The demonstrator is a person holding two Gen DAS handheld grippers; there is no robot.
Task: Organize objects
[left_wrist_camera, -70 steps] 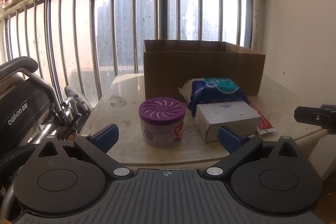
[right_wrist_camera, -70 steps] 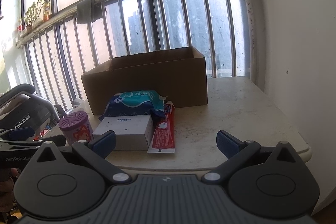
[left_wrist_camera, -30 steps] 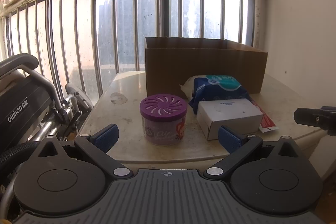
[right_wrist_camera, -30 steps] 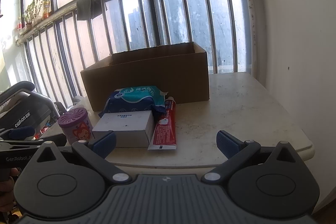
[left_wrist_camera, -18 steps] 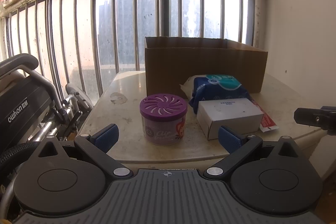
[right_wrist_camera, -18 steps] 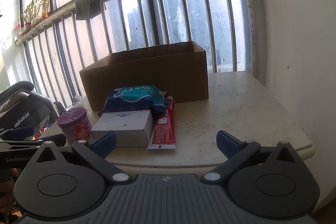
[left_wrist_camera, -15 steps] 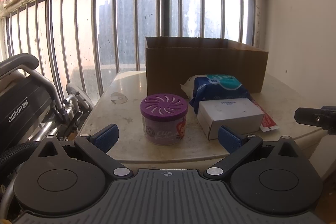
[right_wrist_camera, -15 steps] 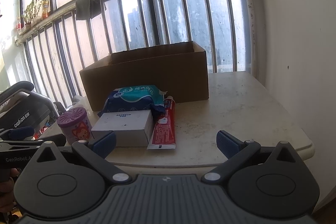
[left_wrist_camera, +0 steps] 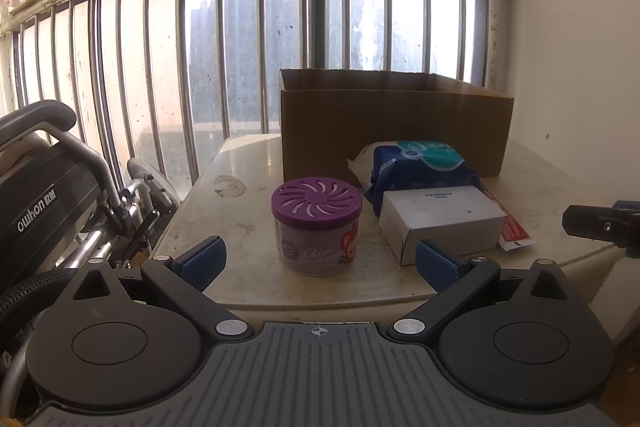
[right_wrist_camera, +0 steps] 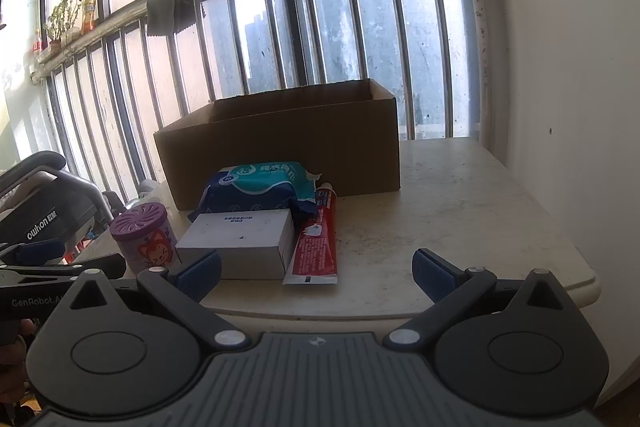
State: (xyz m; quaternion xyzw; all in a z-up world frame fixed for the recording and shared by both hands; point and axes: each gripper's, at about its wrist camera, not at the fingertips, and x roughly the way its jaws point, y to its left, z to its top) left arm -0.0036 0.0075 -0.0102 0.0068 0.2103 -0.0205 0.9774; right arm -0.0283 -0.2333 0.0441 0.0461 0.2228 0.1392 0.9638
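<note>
Sunlit window bars (left_wrist_camera: 224, 75) run behind a pale, stained stone tabletop (left_wrist_camera: 224, 211) set against a white wall. At far left, off the table, stands a folded black wheelchair with silver tubing (left_wrist_camera: 52, 187). On the table, going left to right in the left wrist view: a squat round air-freshener jar with a slotted purple lid (left_wrist_camera: 317, 227) stands upright near the front edge, directly ahead of the left gripper (left_wrist_camera: 318, 263), whose blue-padded fingers (left_wrist_camera: 202, 261) are spread wide with nothing between them, short of the jar. Just right of the jar lies a flat white cardboard carton (left_wrist_camera: 440, 221), and touching its far side rests a blue and teal soft pack of wipes (left_wrist_camera: 420, 167). Along the carton's right side lies a red toothpaste tube (right_wrist_camera: 318, 243), its cap end toward an open brown cardboard box (left_wrist_camera: 394, 129) that stands at the back of the table, just behind the wipes. The right gripper (right_wrist_camera: 316, 273) hovers at the table's front edge with its fingers (right_wrist_camera: 436, 273) likewise released and empty, roughly in line with the toothpaste tube. Its black tip shows at the right edge of the left wrist view.
</note>
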